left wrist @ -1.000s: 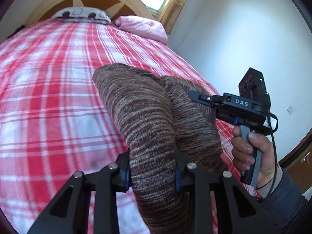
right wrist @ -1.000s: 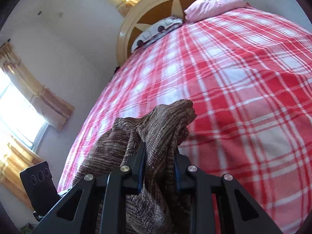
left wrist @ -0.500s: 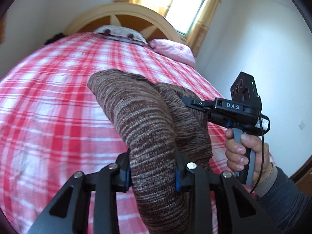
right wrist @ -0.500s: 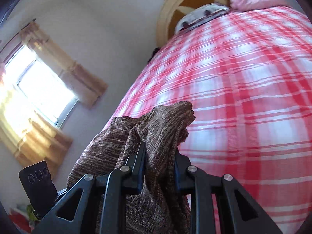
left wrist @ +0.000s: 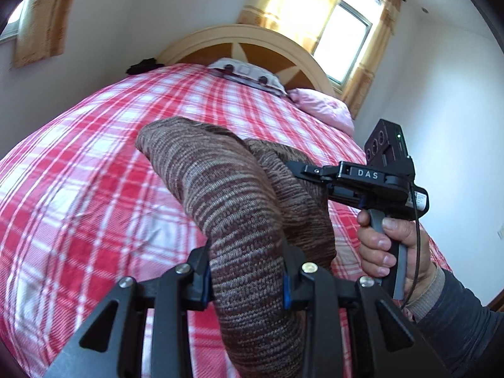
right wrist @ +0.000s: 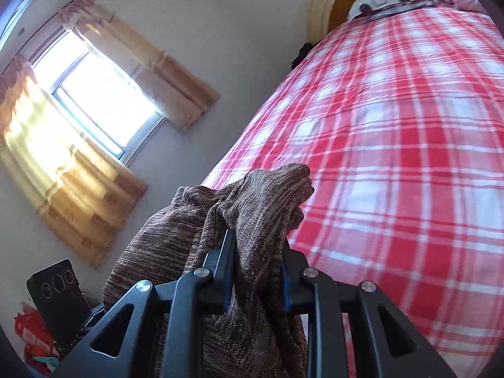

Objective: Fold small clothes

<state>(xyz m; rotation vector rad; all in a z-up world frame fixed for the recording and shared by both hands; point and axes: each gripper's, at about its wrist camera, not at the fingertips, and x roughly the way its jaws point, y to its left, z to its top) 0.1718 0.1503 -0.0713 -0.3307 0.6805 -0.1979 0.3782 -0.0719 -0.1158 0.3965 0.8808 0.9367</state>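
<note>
A brown knitted garment (left wrist: 239,208) is clamped between the fingers of the left gripper (left wrist: 247,278) and bulges ahead of them (above the red plaid bedspread (left wrist: 78,195)). Its other bunched edge (right wrist: 261,208) is pinched by the right gripper (right wrist: 256,278), gripped by a hand (left wrist: 390,245).

Home bedroom. Wide bed with red-and-white plaid cover (left wrist: 94,189), arched cream-and-brown wooden headboard (left wrist: 252,44), crumpled pink pillow (left wrist: 324,107). Sunlit window with yellow-tan curtains (right wrist: 94,100) on plain white walls (left wrist: 456,94).
</note>
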